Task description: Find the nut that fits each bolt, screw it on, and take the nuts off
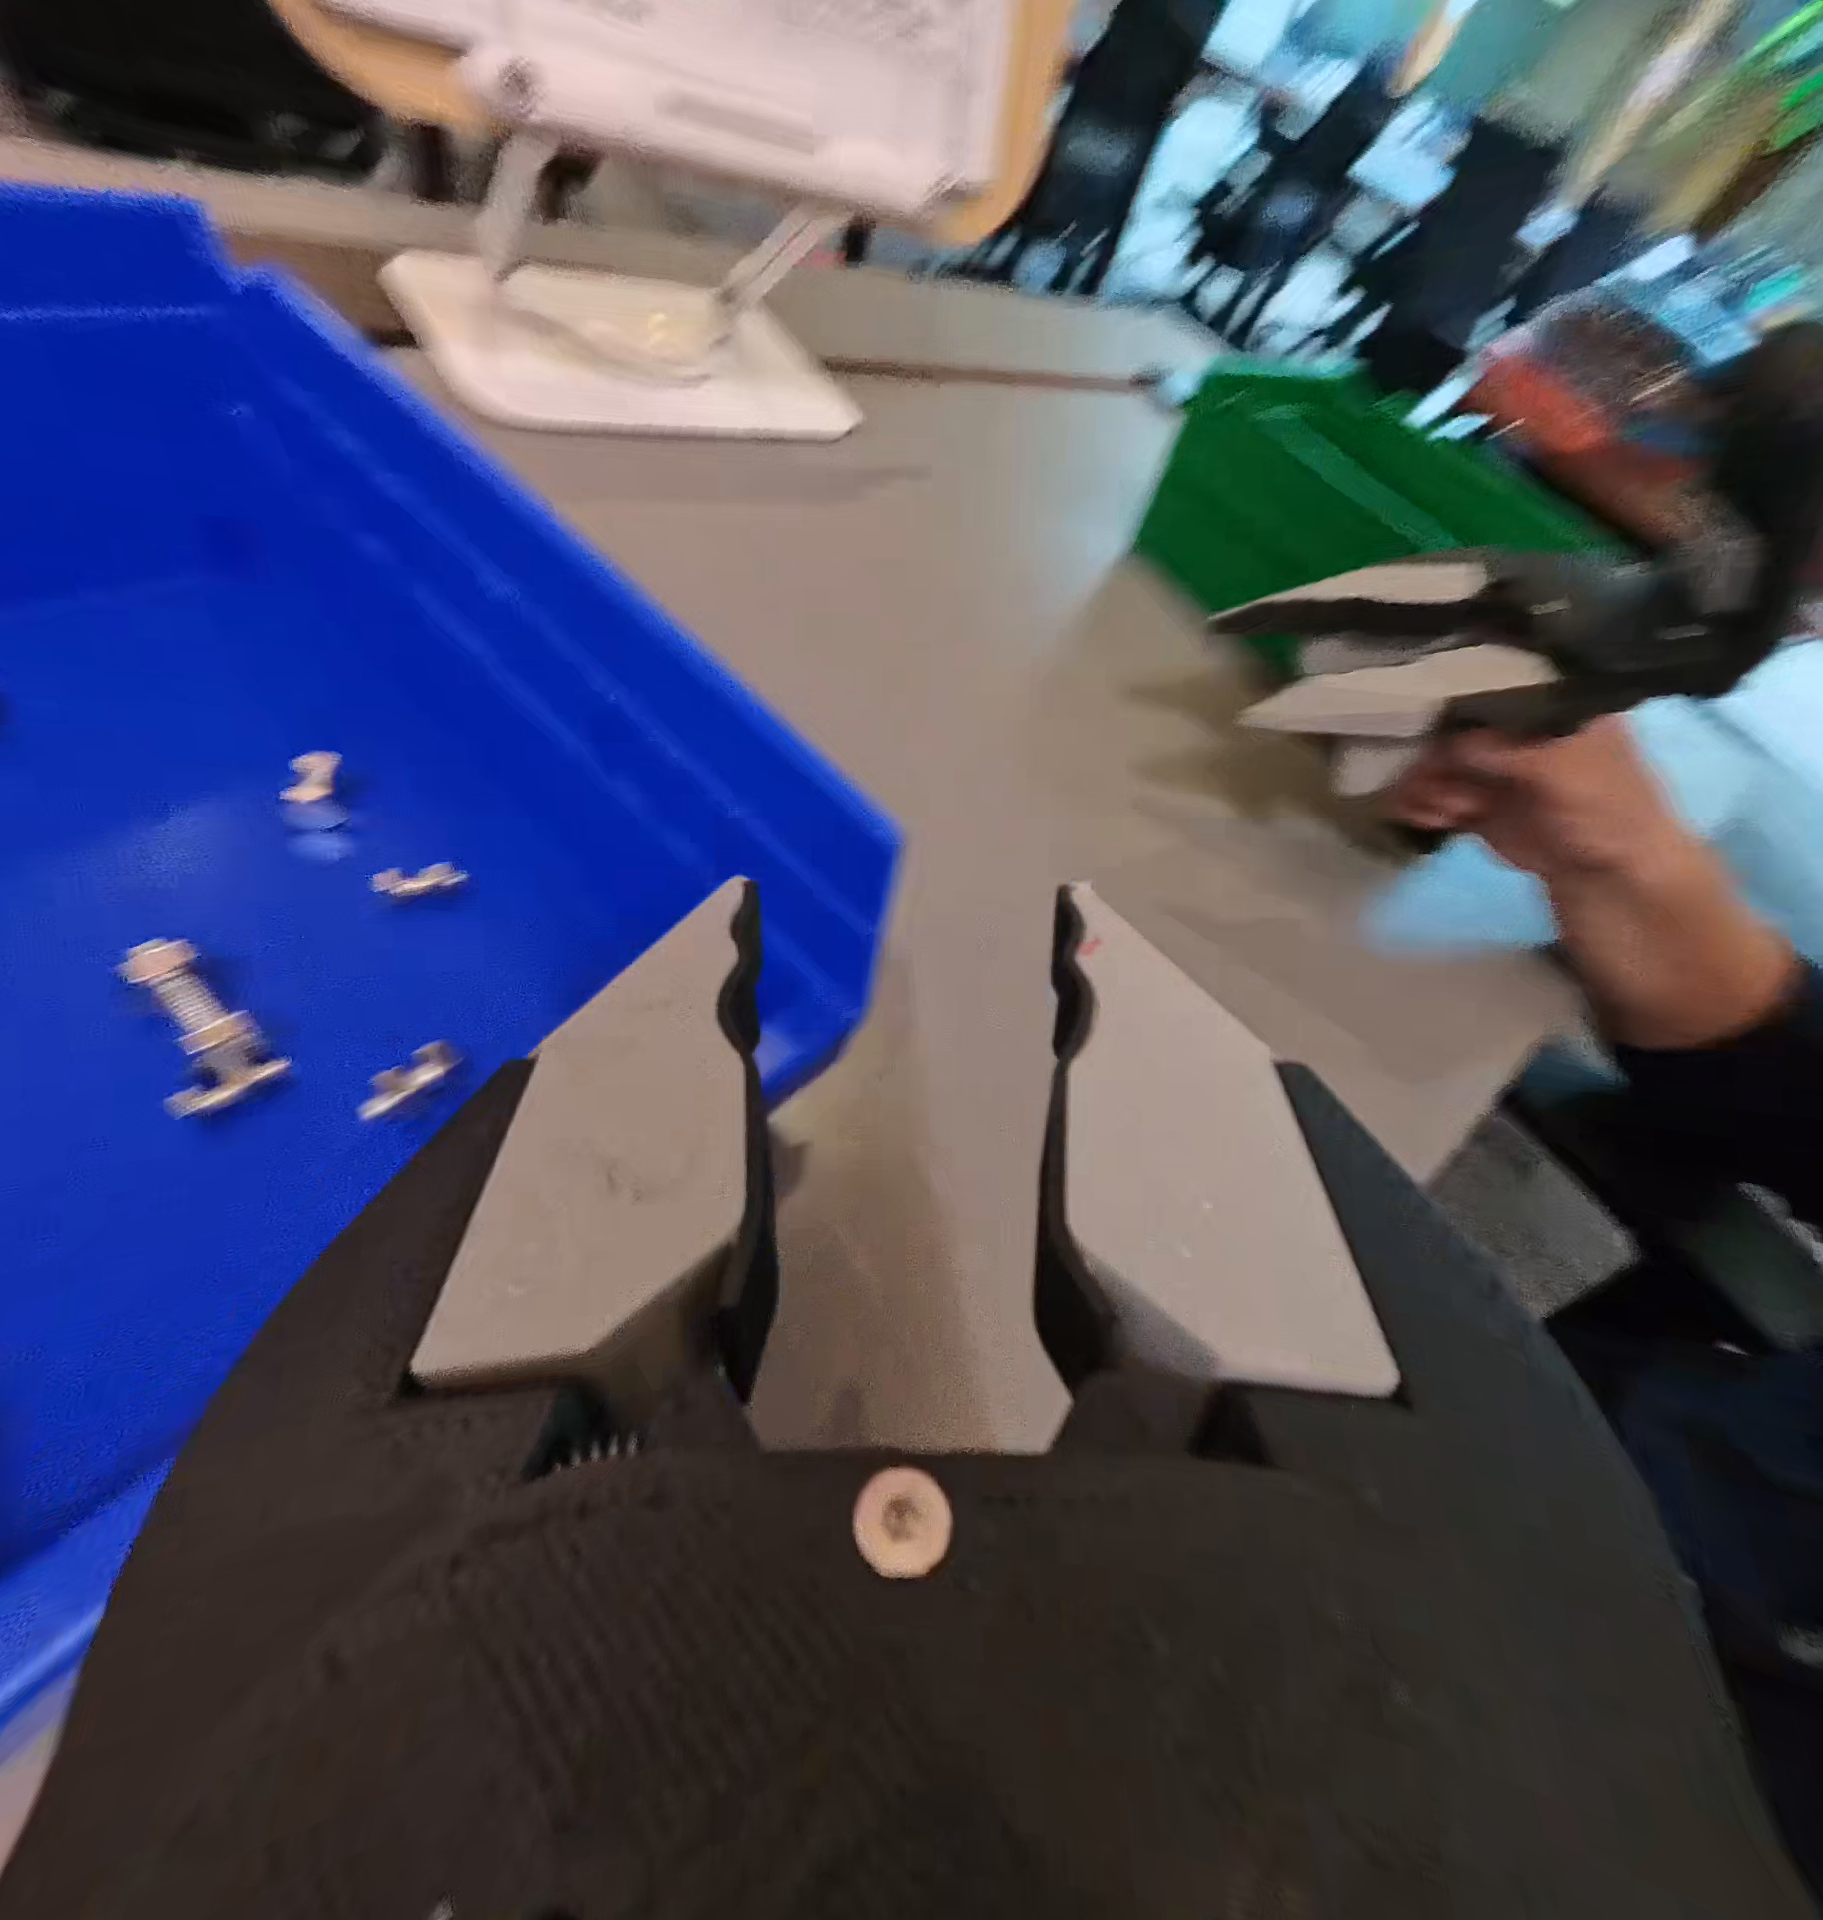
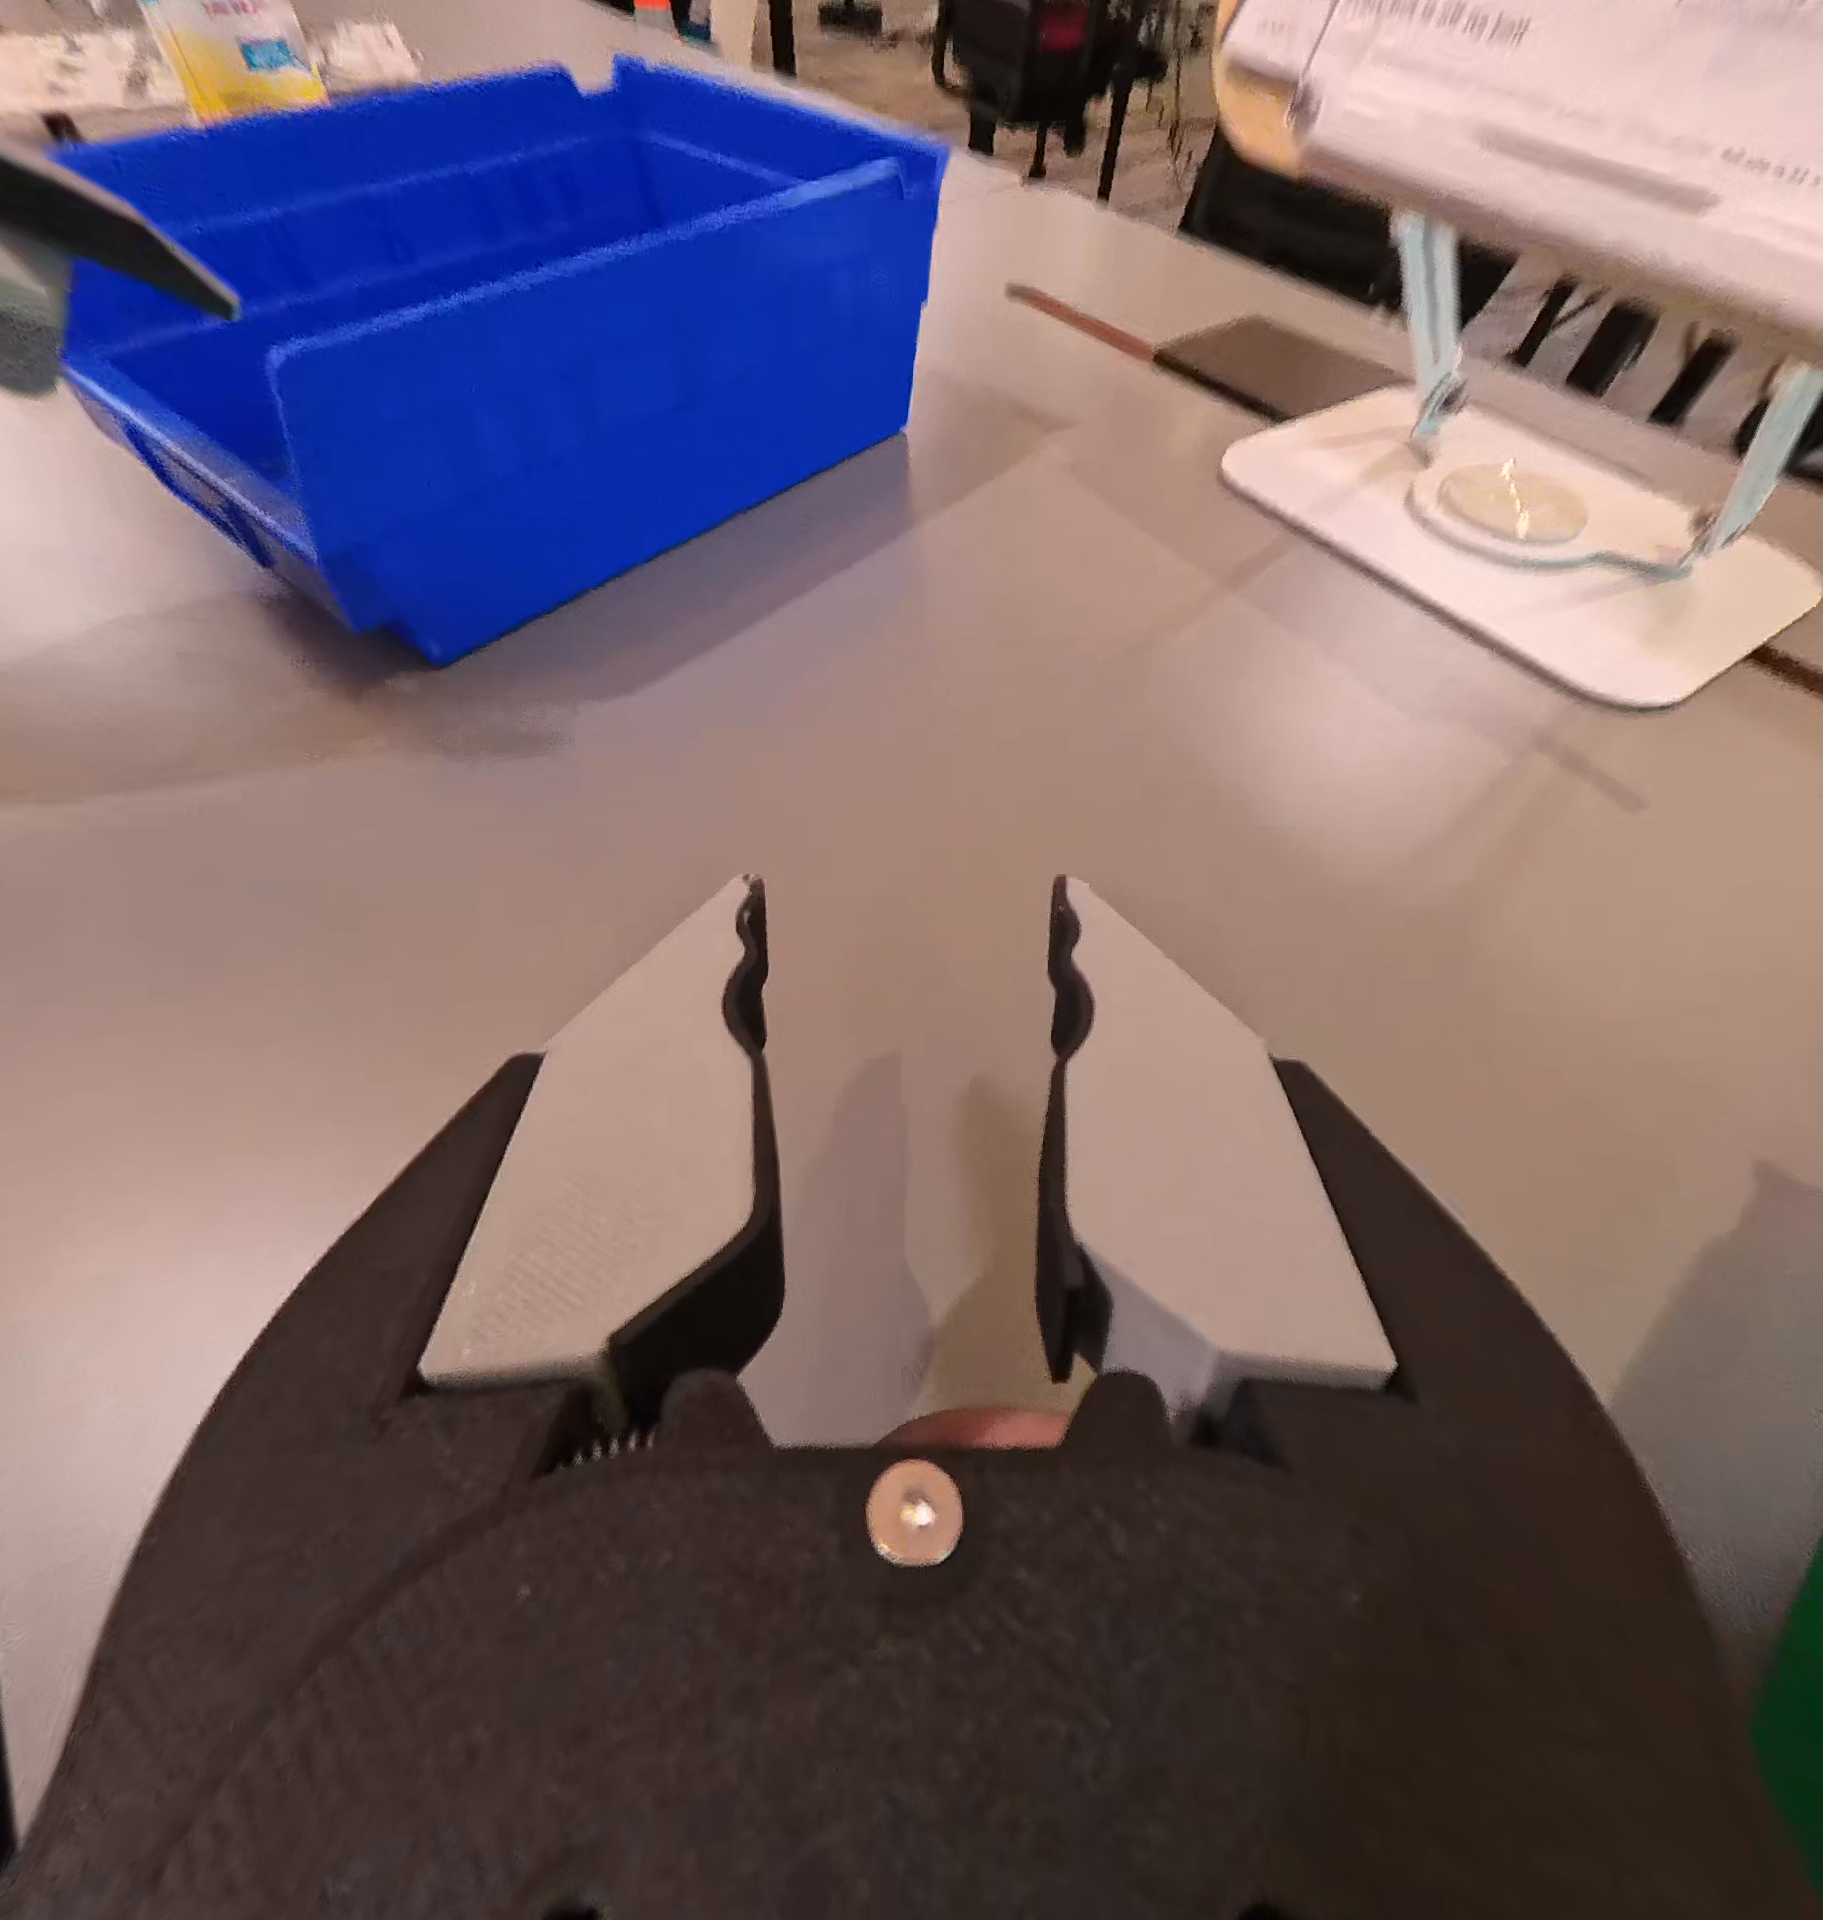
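Left gripper point(image 1: 907, 904) raised over the near right corner of the blue bin point(image 1: 533, 582), jaws spread with only grey table point(image 1: 969, 644) showing in the gap, nothing pinched. Inside the bin, on its floor left of the gripper: one bolt point(image 1: 200, 1023) lying flat with a nut threaded on near its flat head, plus three small loose metal pieces, one nearest point(image 1: 408, 1081), one farther in point(image 1: 419, 881), one farthest point(image 1: 312, 777); too blurred to tell nuts from bolts. Right gripper point(image 2: 907, 904) low over bare table point(image 2: 990, 748), jaws likewise spread and empty, well apart from the bin point(image 2: 595, 436), seen far left in the right wrist view with a divider wall across it. Same right gripper point(image 1: 1260, 665) in the left wrist view, far right, held in a hand point(image 1: 1572, 831), in front of a green bin point(image 1: 1333, 488). White stand point(image 2: 1541, 561) with a flat base far right on the table, carrying a tilted sheet of paper point(image 2: 1572, 135). Tip of the left gripper point(image 2: 159, 260) at the far left edge of the right wrist view, over the blue bin's rim. Both views smeared by motion blur.
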Tool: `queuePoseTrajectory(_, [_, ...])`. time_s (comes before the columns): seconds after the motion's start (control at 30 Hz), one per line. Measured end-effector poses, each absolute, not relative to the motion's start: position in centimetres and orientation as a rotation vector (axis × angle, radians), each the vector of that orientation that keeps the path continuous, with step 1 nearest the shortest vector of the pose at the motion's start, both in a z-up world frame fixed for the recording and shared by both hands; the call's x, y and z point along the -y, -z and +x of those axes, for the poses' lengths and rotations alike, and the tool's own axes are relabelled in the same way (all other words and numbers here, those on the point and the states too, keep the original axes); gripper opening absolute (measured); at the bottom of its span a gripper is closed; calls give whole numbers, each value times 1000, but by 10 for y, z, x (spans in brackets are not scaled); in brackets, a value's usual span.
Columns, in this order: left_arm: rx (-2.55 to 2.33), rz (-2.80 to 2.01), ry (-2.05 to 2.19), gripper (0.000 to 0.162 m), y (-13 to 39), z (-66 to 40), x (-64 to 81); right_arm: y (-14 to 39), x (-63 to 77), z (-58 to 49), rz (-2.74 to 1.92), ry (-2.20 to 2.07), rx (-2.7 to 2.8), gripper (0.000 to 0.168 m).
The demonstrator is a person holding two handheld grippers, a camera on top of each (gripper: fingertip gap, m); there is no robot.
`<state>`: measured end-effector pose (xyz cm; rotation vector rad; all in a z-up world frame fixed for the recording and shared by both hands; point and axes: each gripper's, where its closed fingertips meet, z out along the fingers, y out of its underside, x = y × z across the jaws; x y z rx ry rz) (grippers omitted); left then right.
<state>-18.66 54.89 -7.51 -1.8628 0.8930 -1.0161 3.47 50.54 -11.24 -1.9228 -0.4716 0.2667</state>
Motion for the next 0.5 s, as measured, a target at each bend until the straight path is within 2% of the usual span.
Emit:
queuePoseTrajectory(0.07, [-952,-1743,976,55,72,-181,-527,106,-505,35,-1883,-210,484,50])
queuePoseTrajectory(0.13, [-980,-1740,695,62,94,-175,-531,105,-506,36,-1868,-139,499,51])
queuePoseTrajectory(0.17, [-1002,-1774,583,59,109,-170,-535,104,-506,34,-1861,-123,511,51])
queuePoseTrajectory(0.27, [-986,-1846,423,39,135,-158,-556,104,-504,26,-1841,-95,547,51])
queuePoseTrajectory(0.3, [-955,-1838,369,17,135,-164,-569,105,-504,26,-1837,-70,553,51])
queuePoseTrajectory(0.33, [-947,-1822,389,25,132,-165,-575,106,-504,28,-1837,-43,558,51])
queuePoseTrajectory(0.4, [-908,-1865,470,19,136,-169,-583,107,-503,29,-1829,-9,558,51])
queuePoseTrajectory(0.5, [-847,-1893,412,24,136,-191,-603,106,-502,25,-1821,-20,569,52])
